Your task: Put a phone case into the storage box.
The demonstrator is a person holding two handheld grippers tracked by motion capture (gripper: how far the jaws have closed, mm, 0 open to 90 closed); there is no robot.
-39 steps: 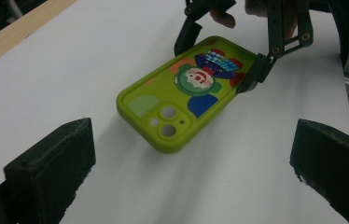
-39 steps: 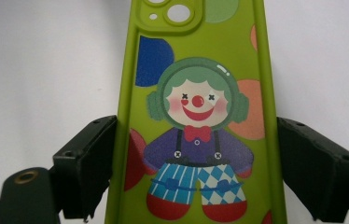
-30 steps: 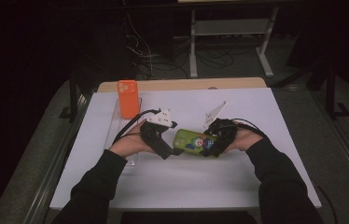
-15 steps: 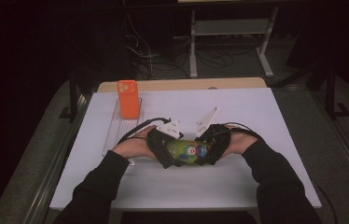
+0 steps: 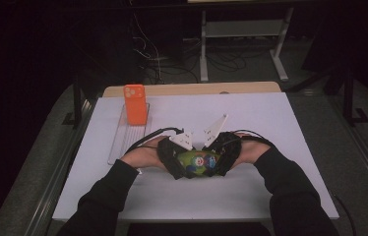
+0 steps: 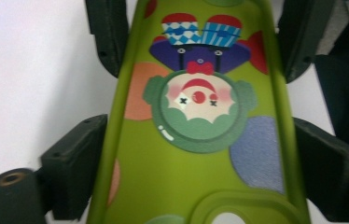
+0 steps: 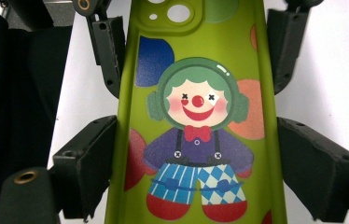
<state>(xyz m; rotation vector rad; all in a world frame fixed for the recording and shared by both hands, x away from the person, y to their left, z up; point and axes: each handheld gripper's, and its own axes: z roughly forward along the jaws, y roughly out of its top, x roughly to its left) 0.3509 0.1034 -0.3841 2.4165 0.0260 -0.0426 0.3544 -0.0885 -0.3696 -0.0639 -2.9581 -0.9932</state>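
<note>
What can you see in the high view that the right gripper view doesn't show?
High view: an orange phone standing on a clear tray, and both forearms on the white table. Right gripper view: the clown picture and camera cutout up close. Both: the green phone case held between the left gripper and right gripper.

We note the lime-green clown-printed phone case (image 7: 196, 116) looks smooth matt plastic; the white table sheet (image 5: 270, 118) matt.

Left gripper (image 5: 186, 166) closing toward right gripper (image 5: 211, 164), seemingly clamped.
</note>
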